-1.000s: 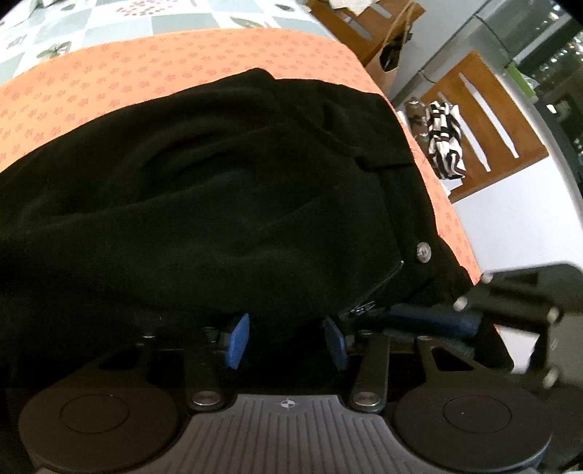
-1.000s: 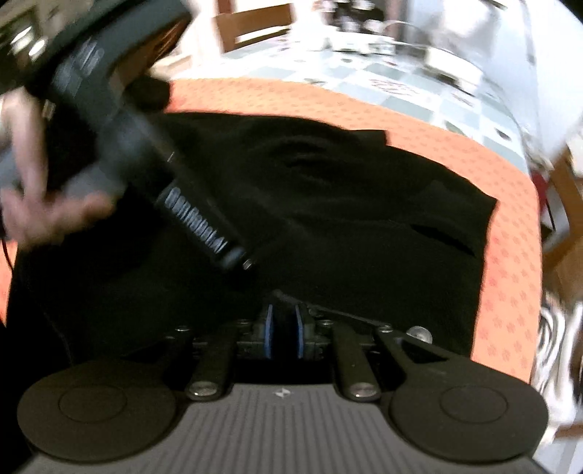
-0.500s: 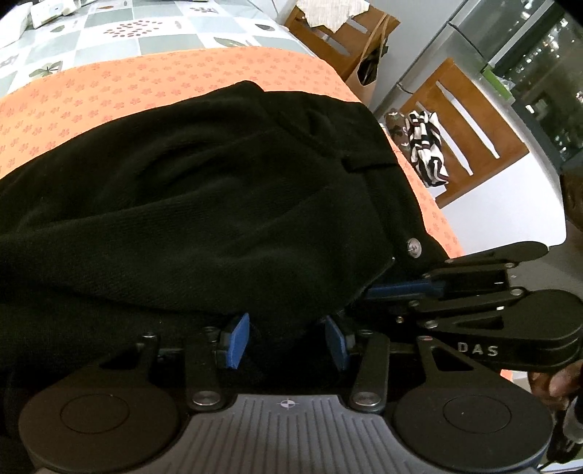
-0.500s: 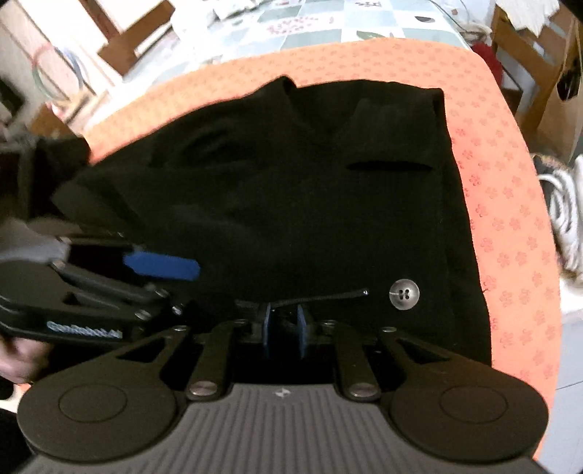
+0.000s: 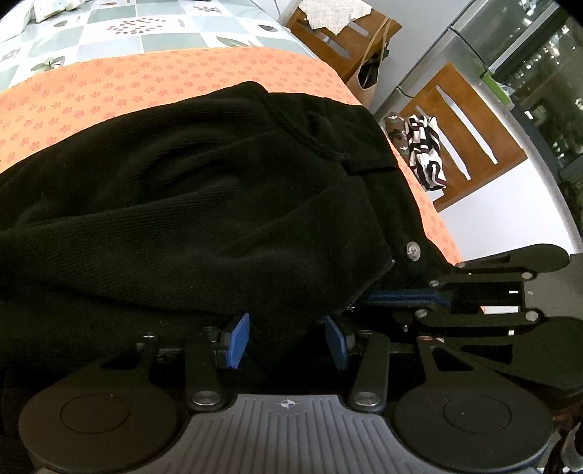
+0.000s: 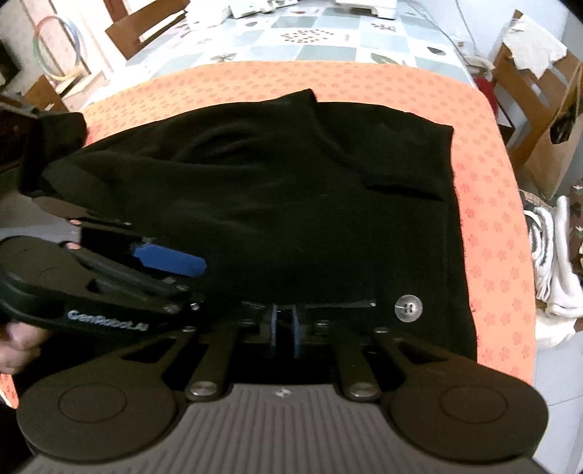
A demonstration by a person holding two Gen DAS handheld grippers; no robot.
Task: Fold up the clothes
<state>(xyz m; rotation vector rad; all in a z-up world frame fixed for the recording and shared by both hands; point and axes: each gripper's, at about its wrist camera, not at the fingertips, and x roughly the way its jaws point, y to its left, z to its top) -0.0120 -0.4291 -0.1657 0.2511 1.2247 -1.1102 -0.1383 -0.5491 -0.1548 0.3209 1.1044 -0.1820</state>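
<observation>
A black knit garment (image 5: 218, 189) (image 6: 273, 204) with a silver button (image 5: 413, 251) (image 6: 408, 309) lies bunched on an orange flowered cloth (image 5: 182, 73) (image 6: 484, 218). At its near edge my left gripper (image 5: 288, 341) is shut on a thick fold of it, fabric filling the gap between the blue pads (image 5: 238, 341). The right wrist view shows this gripper (image 6: 193, 277) at the left. My right gripper (image 6: 284, 328) is closing on the garment's near hem just left of the button, with its pads almost together and dark fabric between them. The left wrist view shows it (image 5: 371, 300) reaching in from the right.
The orange cloth covers the near end of a table with a tiled leaf-print cover (image 5: 145, 29) (image 6: 328, 32). Wooden chairs stand beyond the right edge, one holding a striped cloth (image 5: 424, 153). A paper bag (image 5: 371, 69) hangs on another. A hand (image 6: 18, 346) holds the left gripper.
My right gripper rolled and settled at the near hem beside the button, and its pads drew closer together. The left gripper kept its hold on the fold and stayed put.
</observation>
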